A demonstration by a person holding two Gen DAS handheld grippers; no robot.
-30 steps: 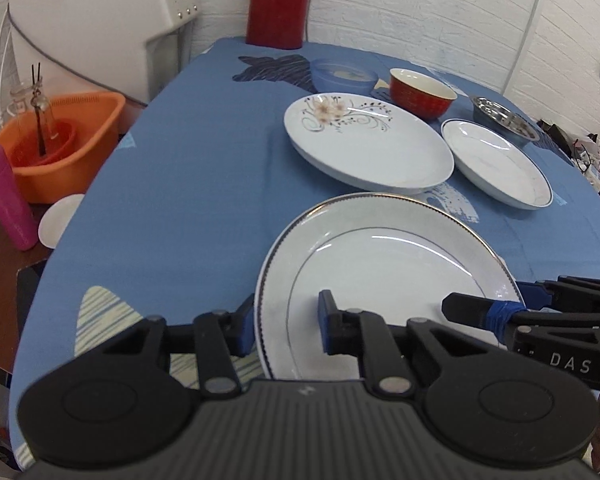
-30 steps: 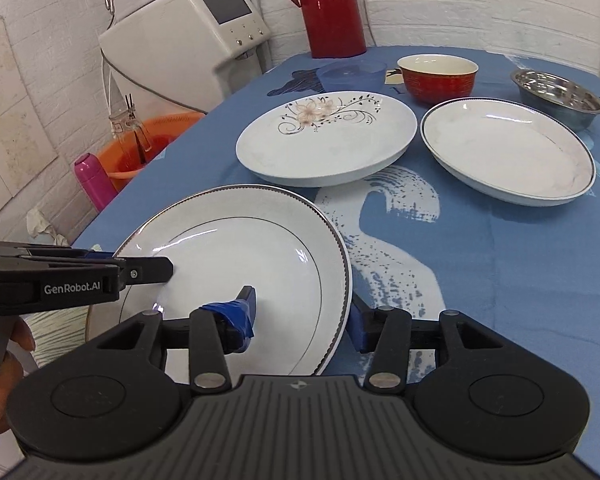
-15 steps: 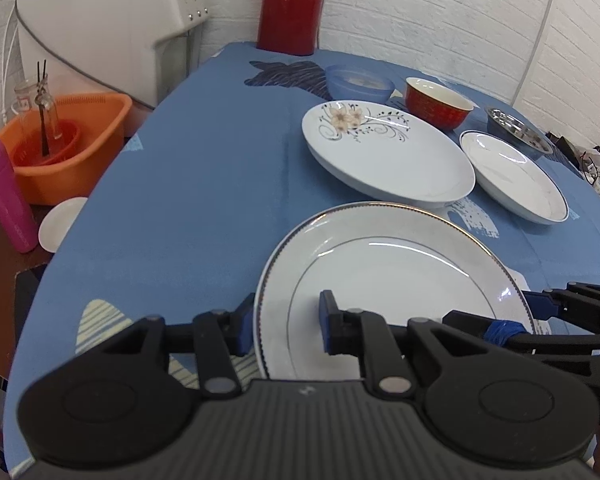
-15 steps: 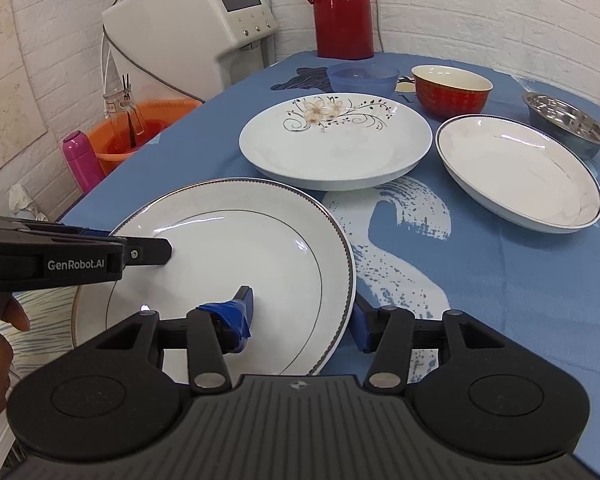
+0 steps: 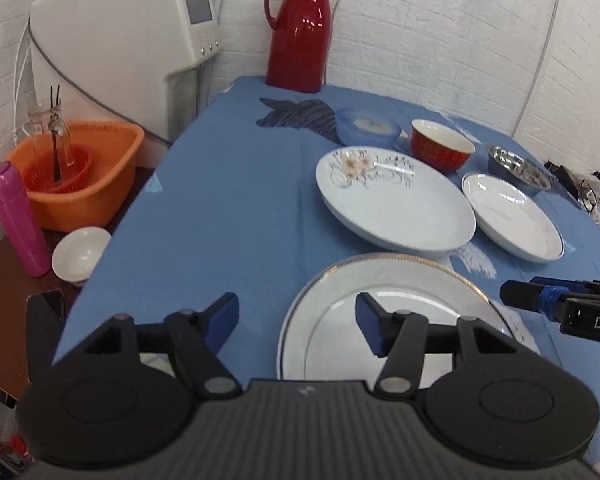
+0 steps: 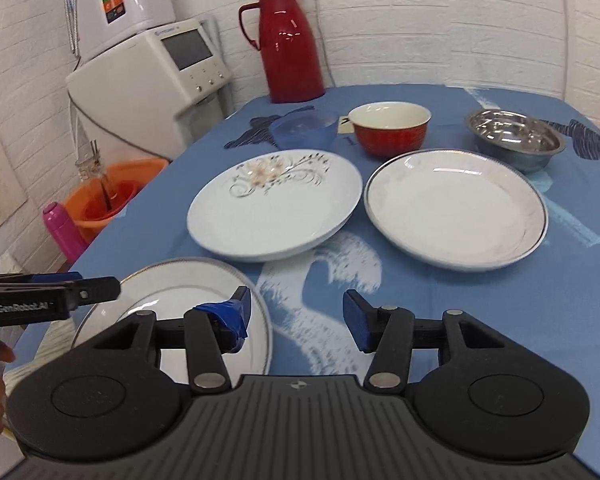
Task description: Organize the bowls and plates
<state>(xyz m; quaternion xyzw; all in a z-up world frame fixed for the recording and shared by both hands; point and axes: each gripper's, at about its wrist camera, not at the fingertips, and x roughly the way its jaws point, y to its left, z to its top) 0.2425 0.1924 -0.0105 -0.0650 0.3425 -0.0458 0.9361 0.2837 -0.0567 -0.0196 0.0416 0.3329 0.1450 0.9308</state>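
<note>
Fingers of left gripper [image 5: 297,318] and right gripper [image 6: 296,316] apart over gold-rimmed plate [image 5: 396,280]

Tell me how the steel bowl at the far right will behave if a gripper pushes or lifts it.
The shiny stainless steel bowl looks thin-walled, so probably light and stiff. Its glossy curved side suggests the jaws could slip off. It sits apart from the silver-rimmed white plate, so a push would likely slide it on the blue tablecloth.
</note>
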